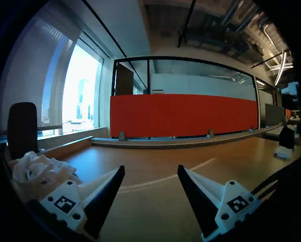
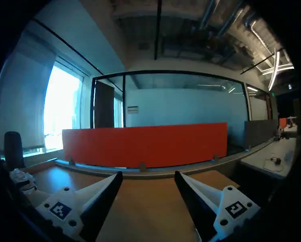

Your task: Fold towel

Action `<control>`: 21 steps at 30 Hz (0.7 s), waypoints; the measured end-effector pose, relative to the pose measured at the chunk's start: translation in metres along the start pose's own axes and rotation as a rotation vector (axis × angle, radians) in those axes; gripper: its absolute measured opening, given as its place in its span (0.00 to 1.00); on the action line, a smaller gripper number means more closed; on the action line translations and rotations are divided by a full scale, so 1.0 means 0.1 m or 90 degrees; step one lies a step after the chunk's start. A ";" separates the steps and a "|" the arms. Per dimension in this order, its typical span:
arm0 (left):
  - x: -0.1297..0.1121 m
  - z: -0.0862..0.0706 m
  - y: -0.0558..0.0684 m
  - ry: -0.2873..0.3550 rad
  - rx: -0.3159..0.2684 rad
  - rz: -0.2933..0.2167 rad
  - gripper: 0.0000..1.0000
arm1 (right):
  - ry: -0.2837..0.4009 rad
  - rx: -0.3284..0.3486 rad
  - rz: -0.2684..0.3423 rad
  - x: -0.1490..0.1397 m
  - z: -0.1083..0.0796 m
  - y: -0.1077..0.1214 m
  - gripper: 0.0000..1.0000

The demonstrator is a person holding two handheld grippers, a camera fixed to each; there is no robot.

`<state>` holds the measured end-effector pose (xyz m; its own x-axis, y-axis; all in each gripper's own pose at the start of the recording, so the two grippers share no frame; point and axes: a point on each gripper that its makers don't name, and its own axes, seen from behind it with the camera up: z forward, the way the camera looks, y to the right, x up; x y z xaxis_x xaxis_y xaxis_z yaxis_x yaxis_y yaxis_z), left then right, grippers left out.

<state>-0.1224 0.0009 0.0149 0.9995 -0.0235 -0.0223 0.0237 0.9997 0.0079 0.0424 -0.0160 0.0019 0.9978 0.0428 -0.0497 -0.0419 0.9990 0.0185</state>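
The left gripper (image 1: pixel 150 171) is held low over the smooth brown wooden tabletop (image 1: pixel 158 157). Its two black-and-white fingers are spread wide apart, and bare wood is seen in the gap. The crumpled white cloth towel (image 1: pixel 39 169) is found bunched in a heap at the table's left edge, just outside the gripper's left finger and untouched by it. A rounded black chair back (image 1: pixel 22 129) is seen right behind the heap, and a long orange partition panel (image 1: pixel 182 115) is stretched across the far side of the table.

Over in the right gripper view, the right gripper (image 2: pixel 147 175) is likewise held wide open above the same wood (image 2: pixel 150 201), with the tabletop seen between its fingers. The towel (image 2: pixel 19 176) is glimpsed far off to the left, small and still unfolded. The orange panel (image 2: pixel 146 145) is faced head-on, and a white desk (image 2: pixel 277 155) is seen off to the right.
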 end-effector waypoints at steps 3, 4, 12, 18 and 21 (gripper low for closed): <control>0.00 0.00 0.00 0.000 0.000 0.000 0.98 | 0.005 -0.010 -0.012 -0.09 -0.03 0.04 0.99; -0.01 0.00 0.00 0.000 0.000 0.000 0.98 | 0.006 -0.010 -0.017 -0.13 -0.03 0.05 1.00; -0.01 0.00 0.00 0.000 0.000 0.000 0.98 | -0.002 -0.007 -0.030 -0.47 0.00 0.13 1.00; -0.01 0.00 0.00 0.000 0.000 0.000 0.97 | -0.007 -0.007 -0.012 -0.74 0.04 0.20 1.00; -0.02 0.00 0.01 0.000 0.000 0.001 0.97 | -0.007 -0.005 -0.011 -0.86 0.03 0.23 1.00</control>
<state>-0.1240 0.0015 0.0149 0.9995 -0.0226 -0.0227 0.0228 0.9997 0.0080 -0.0443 0.0032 0.0099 0.9989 0.0262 -0.0387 -0.0258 0.9996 0.0100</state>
